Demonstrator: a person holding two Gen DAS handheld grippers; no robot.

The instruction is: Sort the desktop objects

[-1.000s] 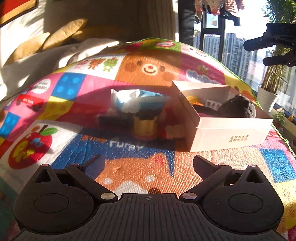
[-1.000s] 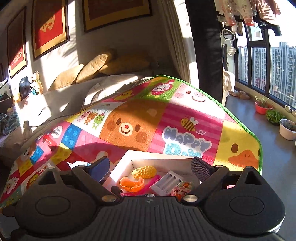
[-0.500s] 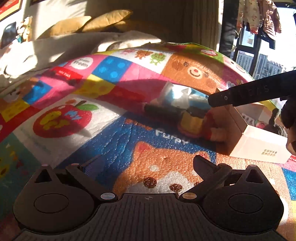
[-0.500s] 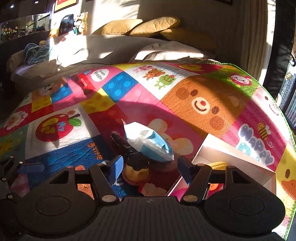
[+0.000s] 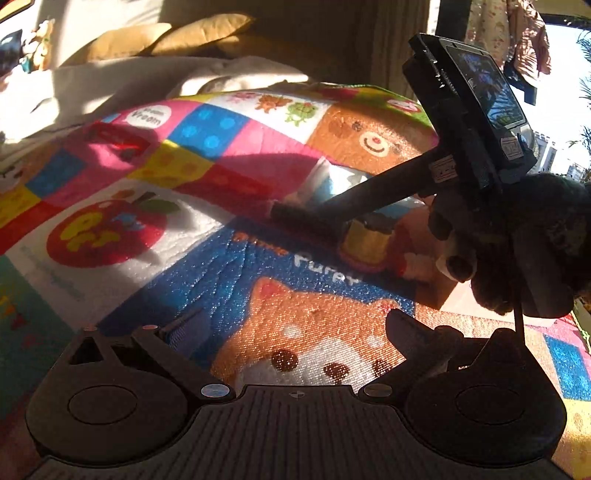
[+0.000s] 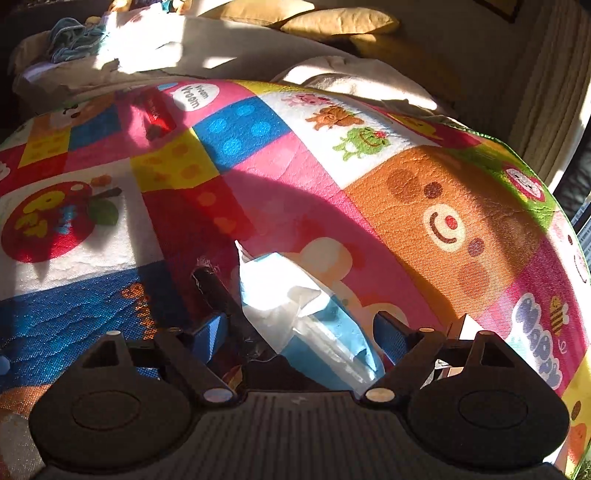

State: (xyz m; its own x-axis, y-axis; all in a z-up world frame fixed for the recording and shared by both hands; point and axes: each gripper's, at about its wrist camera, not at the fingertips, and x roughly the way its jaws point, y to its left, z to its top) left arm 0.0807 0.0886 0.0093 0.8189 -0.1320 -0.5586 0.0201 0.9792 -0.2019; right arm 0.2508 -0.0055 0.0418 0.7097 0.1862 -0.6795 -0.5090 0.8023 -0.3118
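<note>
A blue and white tissue pack (image 6: pixel 314 317) lies on the colourful play mat (image 6: pixel 258 166). My right gripper (image 6: pixel 301 332) is open and low over it, one finger on each side. A black stick-like item (image 6: pixel 218 291) lies just left of the pack. In the left wrist view the right gripper's body (image 5: pixel 465 122) reaches down over the pile, where a yellow cup-like toy (image 5: pixel 365 243) and the tissue pack (image 5: pixel 332 181) show. My left gripper (image 5: pixel 291 328) is open and empty, above the mat's fox picture.
A white cardboard box (image 6: pixel 461 328) stands right of the pile, mostly hidden. A gloved hand (image 5: pixel 535 243) holds the right gripper. Cushions (image 6: pixel 332 22) and a sofa lie behind the mat. A window is at the far right.
My right gripper has moved from above the box leftward and down over the tissue pack, staying open. My left gripper has swung left and drawn back a little from the pile.
</note>
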